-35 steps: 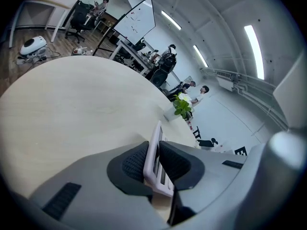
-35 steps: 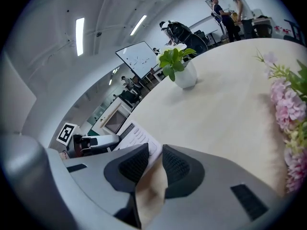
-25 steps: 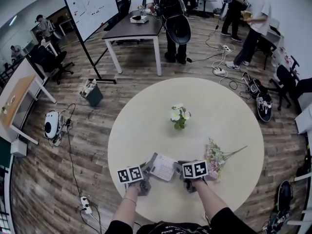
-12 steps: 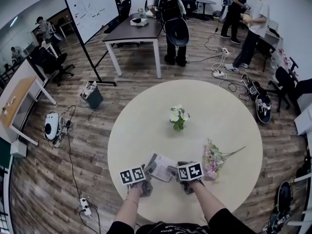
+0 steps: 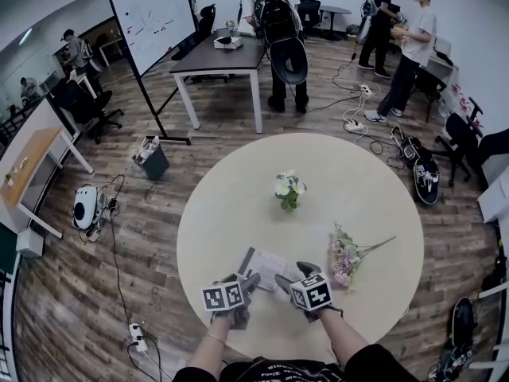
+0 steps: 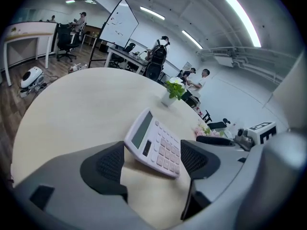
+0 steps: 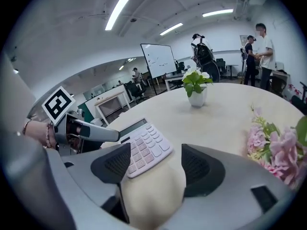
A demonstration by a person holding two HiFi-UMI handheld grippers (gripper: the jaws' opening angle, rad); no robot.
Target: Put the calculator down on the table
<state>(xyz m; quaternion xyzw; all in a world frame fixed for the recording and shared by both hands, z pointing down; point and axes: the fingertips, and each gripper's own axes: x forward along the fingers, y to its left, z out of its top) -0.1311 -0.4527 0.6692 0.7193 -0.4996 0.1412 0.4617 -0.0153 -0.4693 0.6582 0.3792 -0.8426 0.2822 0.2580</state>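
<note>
Round pale counter (image 5: 382,173) in an open office, wood floor, people standing well behind it.

Head view: calculator (image 5: 265,259) lies keys-up on the counter. Left claw (image 5: 248,279) sits just beside its near-left corner and right claw (image 5: 290,275) just beside its near-right corner. Small potted plant (image 5: 288,191) stands well beyond the calculator. A pink bouquet (image 5: 347,255) lies to the calculator's right, apart from it.

Left gripper view: jaws are opening, pads spread wide. The calculator's (image 6: 156,143) near end lies between them, and neither pad appears to press on it. Bare counter shows below it.

Right gripper view: jaws are opening here too, spread wide. The calculator's (image 7: 144,145) near corner sits by the left pad with no visible squeeze, and nothing else is between the pads. A finger of the left claw (image 7: 93,133) reaches in at the calculator's far side.

Progress, as a judgement: the calculator seems to rest on the counter under its own weight, with both grips letting go. The set-down looks essentially done. What is left is drawing both claws clear without nudging it.
</note>
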